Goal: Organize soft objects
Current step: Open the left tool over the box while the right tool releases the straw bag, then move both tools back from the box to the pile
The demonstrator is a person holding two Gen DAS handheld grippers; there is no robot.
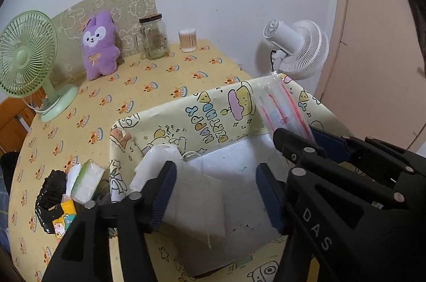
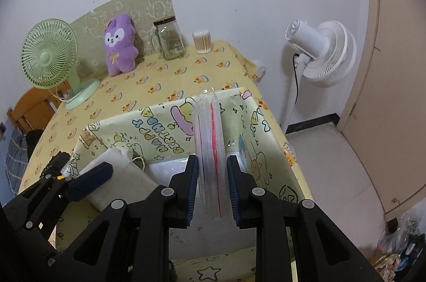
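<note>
A yellow cartoon-print box (image 1: 202,111) (image 2: 149,127) stands on the table with white soft packs (image 1: 197,199) (image 2: 119,175) inside. My left gripper (image 1: 215,191) is open above the box interior, its fingers on either side of a white pack. My right gripper (image 2: 213,186) is shut on a clear plastic pack with red stripes (image 2: 210,148), held upright over the box's right side; it also shows in the left wrist view (image 1: 282,109). A purple plush bunny (image 1: 99,45) (image 2: 119,45) sits at the table's back.
A green fan (image 1: 26,55) (image 2: 50,55), a glass jar (image 1: 154,37) (image 2: 170,38) and a cotton swab tub (image 1: 188,40) (image 2: 203,41) stand at the back. Tissue packs (image 1: 89,180) and a black bag (image 1: 50,199) lie left of the box. A white standing fan (image 2: 319,53) is beside the table.
</note>
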